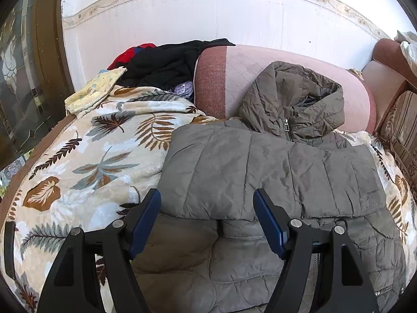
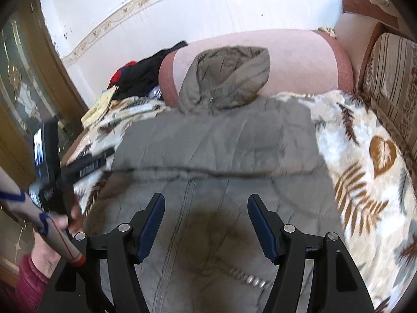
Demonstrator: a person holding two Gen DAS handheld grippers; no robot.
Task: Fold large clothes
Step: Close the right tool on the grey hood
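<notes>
The grey quilted jacket is lying on the leaf-patterned blanket covering the sofa, hood propped against the pink backrest at the far edge, sleeves folded across the chest. Its long axis is running from the near edge toward the backrest, directly ahead of both tools. The left gripper is hovering with fingers apart over the folded sleeve's near edge, holding nothing. The right gripper is hovering above the zipper, fingers apart and empty. Both seem equally near the hem. Lettering on the left tool's black bar is too blurred to read.

The jacket lies on the blanket, hood apparently against the cushion.
</notes>
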